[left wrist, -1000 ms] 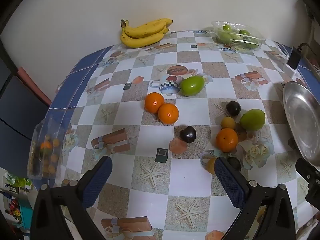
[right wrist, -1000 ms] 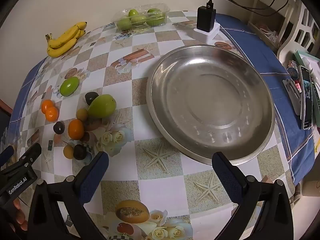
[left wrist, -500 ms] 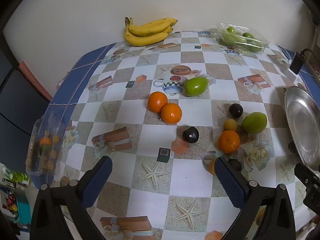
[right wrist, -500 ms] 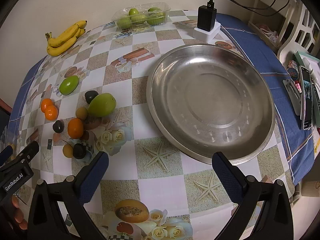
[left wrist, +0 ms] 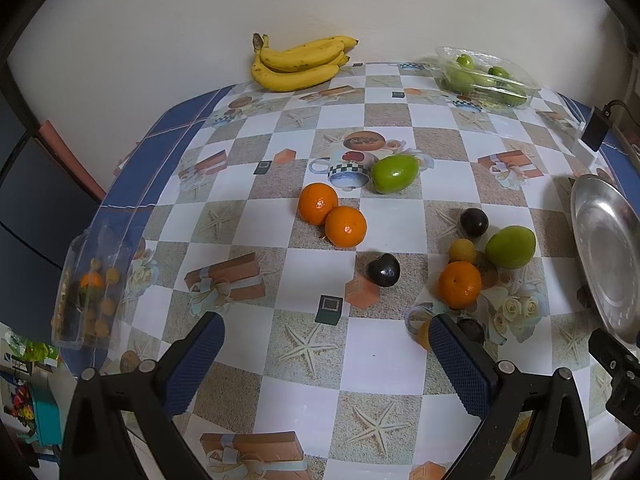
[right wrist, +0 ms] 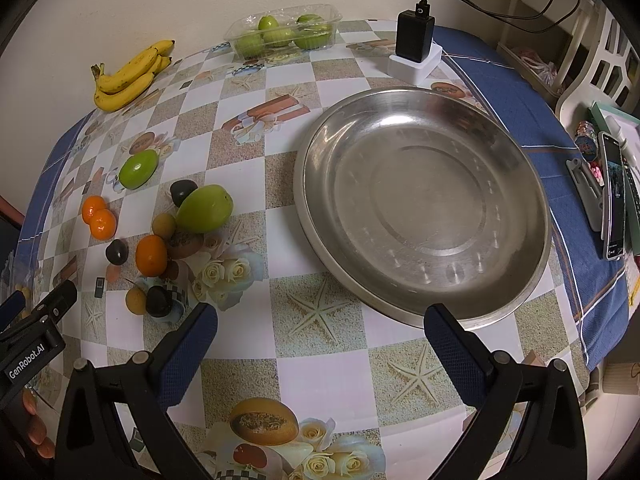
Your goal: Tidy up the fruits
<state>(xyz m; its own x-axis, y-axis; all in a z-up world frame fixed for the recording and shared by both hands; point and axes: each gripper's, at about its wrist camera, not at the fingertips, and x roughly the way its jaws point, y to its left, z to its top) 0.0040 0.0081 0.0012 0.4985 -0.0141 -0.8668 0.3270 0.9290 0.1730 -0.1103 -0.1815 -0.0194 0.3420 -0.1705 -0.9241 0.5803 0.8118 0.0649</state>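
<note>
Loose fruit lies on the patterned tablecloth: two oranges (left wrist: 332, 214) touching each other, a third orange (left wrist: 459, 285), two green mangoes (left wrist: 395, 173) (left wrist: 511, 241), dark plums (left wrist: 383, 270) (left wrist: 473, 222) and a small yellow fruit (left wrist: 462, 251). My left gripper (left wrist: 322, 350) hovers open over the near table, short of the fruit. A wide steel plate (right wrist: 420, 200) with nothing in it fills the right wrist view, and my right gripper (right wrist: 320, 338) stands open at its near rim. The same fruit cluster (right wrist: 192, 210) lies left of the plate.
A banana bunch (left wrist: 300, 62) and a clear tub of green fruit (left wrist: 484, 76) sit at the far edge by the wall. A plastic box of small fruit (left wrist: 90, 280) stands at the left edge. A black charger (right wrist: 414, 36), and a phone (right wrist: 614, 196) lie right.
The left gripper has drawn back and tilted slightly, so the fruit sits a little farther away and higher in its view. The right gripper has hardly moved.
</note>
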